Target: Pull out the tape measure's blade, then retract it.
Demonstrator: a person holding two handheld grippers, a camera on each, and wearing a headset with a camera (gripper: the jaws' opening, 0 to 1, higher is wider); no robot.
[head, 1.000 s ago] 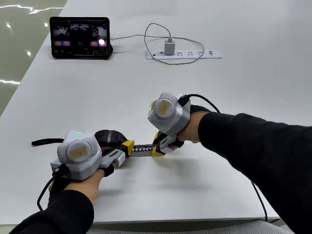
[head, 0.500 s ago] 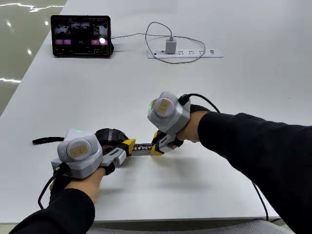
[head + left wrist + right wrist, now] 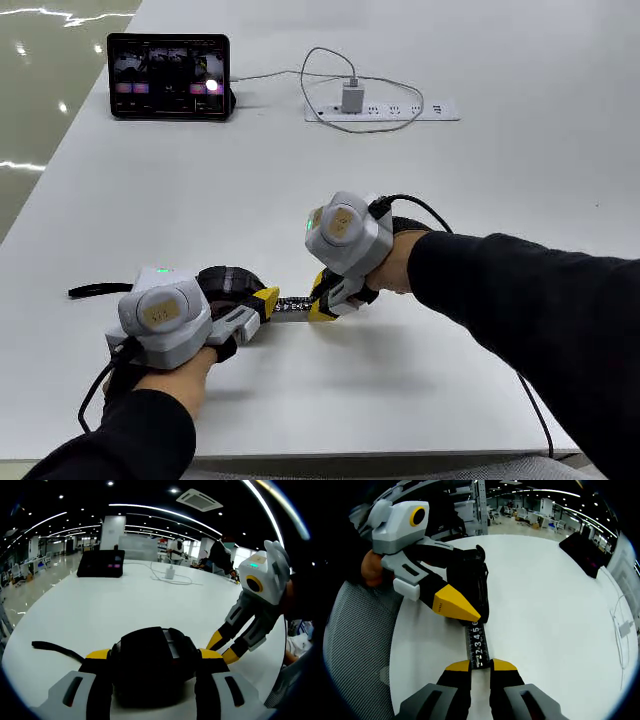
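two grips: left tongs [image 3: 154, 655] on tape measure [image 3: 228, 282], right tongs [image 3: 481, 666] on blade [image 3: 477, 642]

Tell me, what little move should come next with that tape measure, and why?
Probably draw the right gripper straight away from the left gripper to pull out more blade. The left gripper clamps the tape measure, the right gripper pinches the blade's tip, and only a short numbered stretch of blade shows between them, so the pull looks barely begun.

Your right gripper [image 3: 480, 665] hides the tip of the blade [image 3: 476, 642]; your left gripper [image 3: 155, 654] covers part of the tape measure [image 3: 226, 281].
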